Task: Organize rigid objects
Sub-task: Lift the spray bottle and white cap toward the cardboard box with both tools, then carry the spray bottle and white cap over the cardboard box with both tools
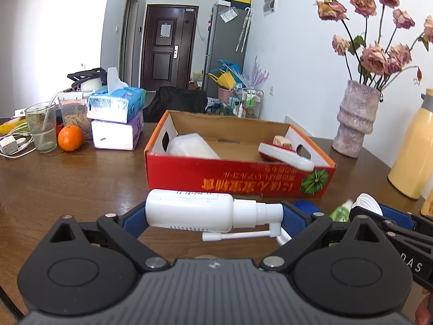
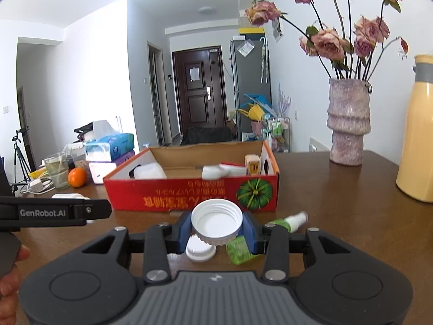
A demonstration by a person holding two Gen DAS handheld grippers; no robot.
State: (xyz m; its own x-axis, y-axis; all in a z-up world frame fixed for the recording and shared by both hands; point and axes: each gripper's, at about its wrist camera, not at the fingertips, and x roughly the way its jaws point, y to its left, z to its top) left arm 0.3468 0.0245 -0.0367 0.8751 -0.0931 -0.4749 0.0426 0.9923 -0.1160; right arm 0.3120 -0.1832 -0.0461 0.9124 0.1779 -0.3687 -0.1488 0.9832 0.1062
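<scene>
Grippers: one bottle (image 1: 189,211), one cap (image 2: 216,220)

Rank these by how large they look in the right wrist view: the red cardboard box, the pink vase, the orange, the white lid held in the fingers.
1. red cardboard box
2. pink vase
3. white lid, though it looks big partly because it is close to the camera
4. orange

Left gripper (image 1: 213,214) clamps a white spray bottle (image 1: 200,211) sideways; right gripper (image 2: 216,228) pinches a white lid (image 2: 216,223).
</scene>
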